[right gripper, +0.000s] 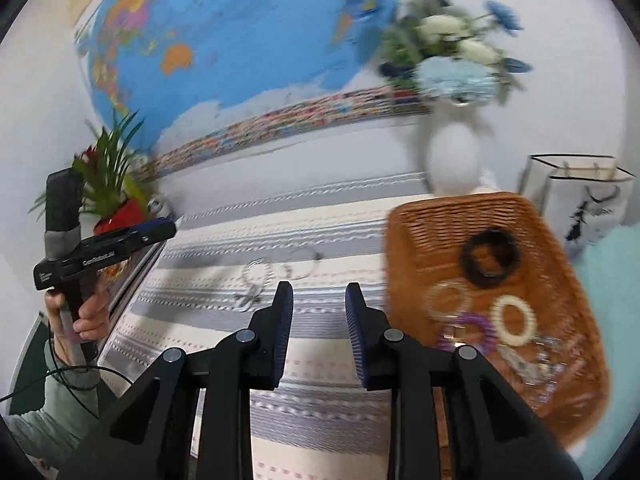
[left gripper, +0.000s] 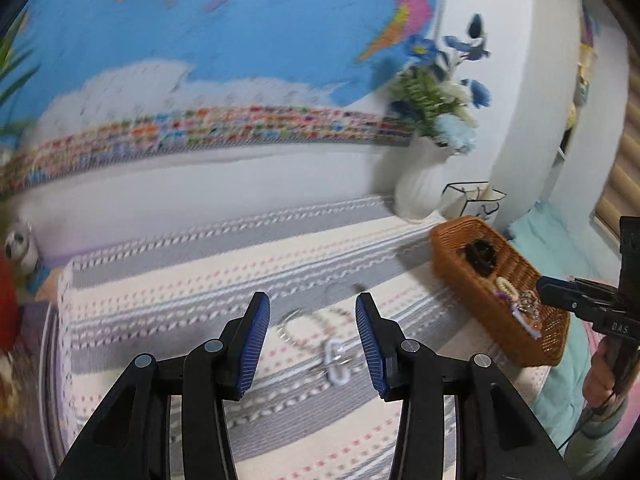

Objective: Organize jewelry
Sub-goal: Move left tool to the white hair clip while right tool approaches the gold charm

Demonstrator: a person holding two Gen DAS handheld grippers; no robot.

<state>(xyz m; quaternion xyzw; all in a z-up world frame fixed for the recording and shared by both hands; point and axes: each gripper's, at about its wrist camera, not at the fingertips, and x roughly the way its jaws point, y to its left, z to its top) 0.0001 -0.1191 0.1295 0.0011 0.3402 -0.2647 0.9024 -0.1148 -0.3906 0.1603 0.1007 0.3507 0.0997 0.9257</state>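
Observation:
My left gripper is open above the striped cloth. A silvery chain bracelet and a white clip lie on the cloth below the gap, untouched. The brown wicker basket stands to the right and holds several pieces. My right gripper is open with nothing between its pads, just left of the basket. In the basket lie a black scrunchie, a cream ring, a purple coil and a clear bracelet. Loose bracelets rest on the cloth ahead.
A white vase of blue and white flowers and a clear gift bag stand behind the basket. A plant in a red pot is at the cloth's left end. A world map covers the wall. A hand holds the left gripper.

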